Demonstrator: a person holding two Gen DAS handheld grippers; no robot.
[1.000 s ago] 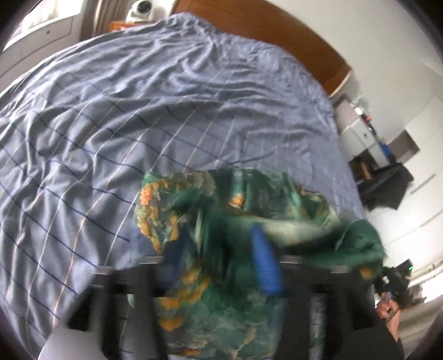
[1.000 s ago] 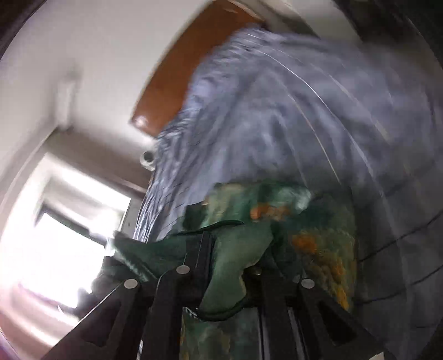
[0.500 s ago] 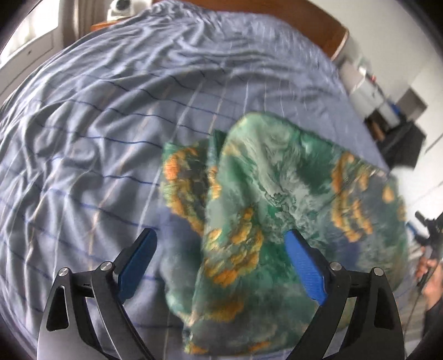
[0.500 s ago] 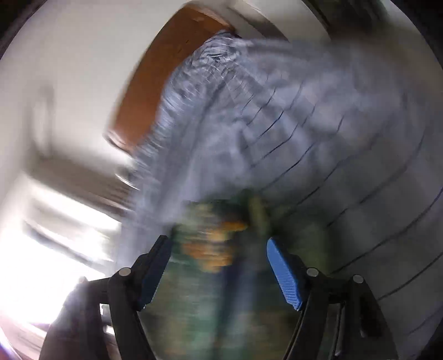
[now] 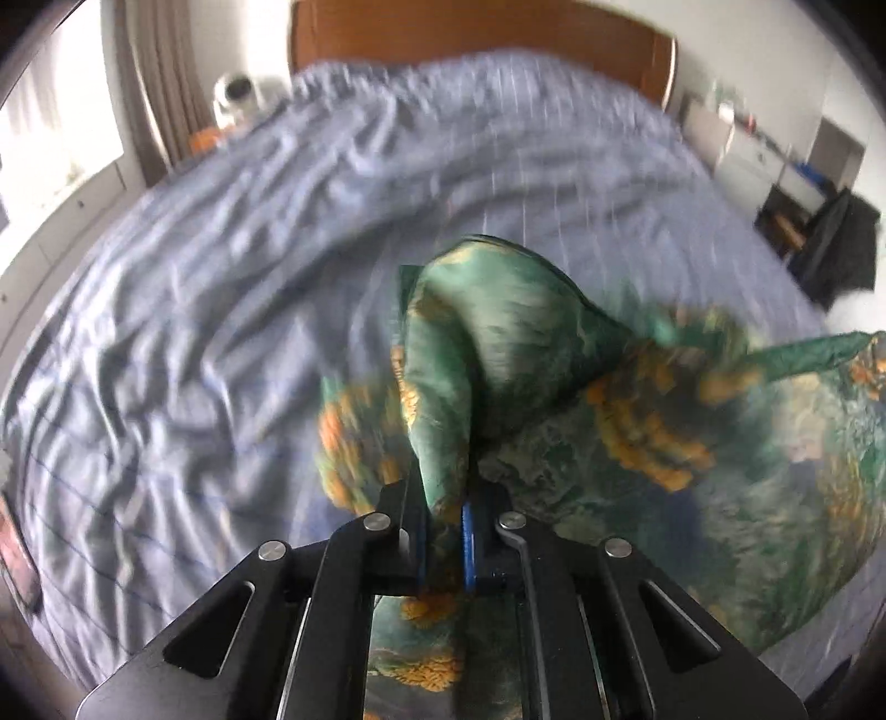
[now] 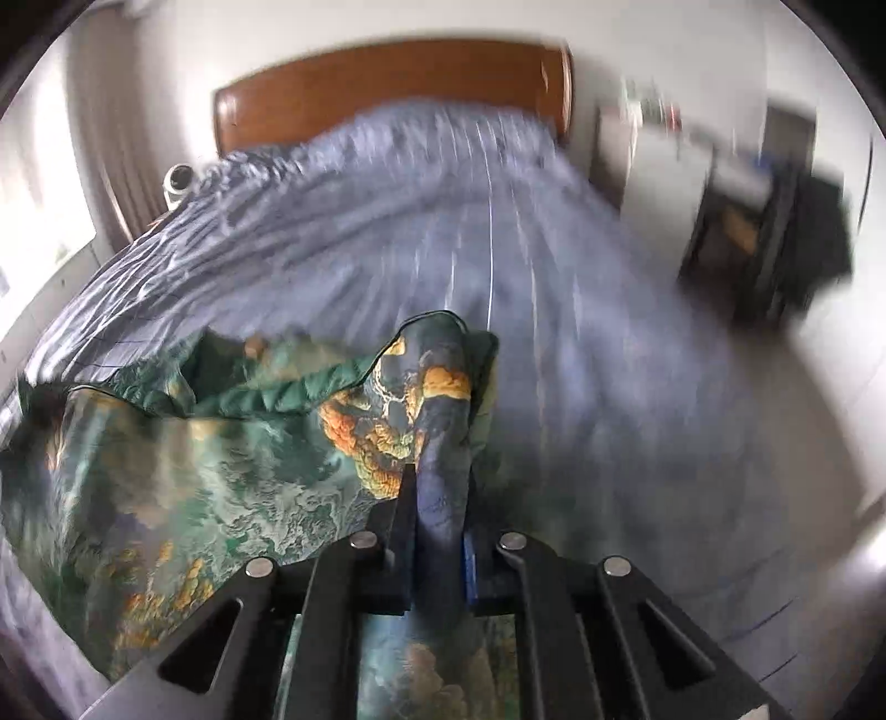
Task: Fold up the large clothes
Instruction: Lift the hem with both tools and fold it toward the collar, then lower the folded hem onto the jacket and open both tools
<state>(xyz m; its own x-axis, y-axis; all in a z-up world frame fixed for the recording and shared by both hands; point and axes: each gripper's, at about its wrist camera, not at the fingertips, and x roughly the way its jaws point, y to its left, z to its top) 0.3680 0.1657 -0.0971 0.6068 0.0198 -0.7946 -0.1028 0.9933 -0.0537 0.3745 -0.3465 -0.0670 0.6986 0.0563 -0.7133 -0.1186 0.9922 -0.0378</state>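
A large green garment with orange and teal print hangs bunched above the blue striped bed. My left gripper is shut on a fold of its edge, which rises between the jaws. My right gripper is shut on another fold of the same garment, which spreads to its left over the bed. The cloth stretches between the two grippers. Both views are blurred by motion.
A brown wooden headboard stands at the far end of the bed. A white round device sits by the curtain at far left. A white cabinet and dark furniture stand on the right, off the bed.
Half a second ago both grippers were open over the garment lying on the bed. Now both have shut on folds of it and lifted it.
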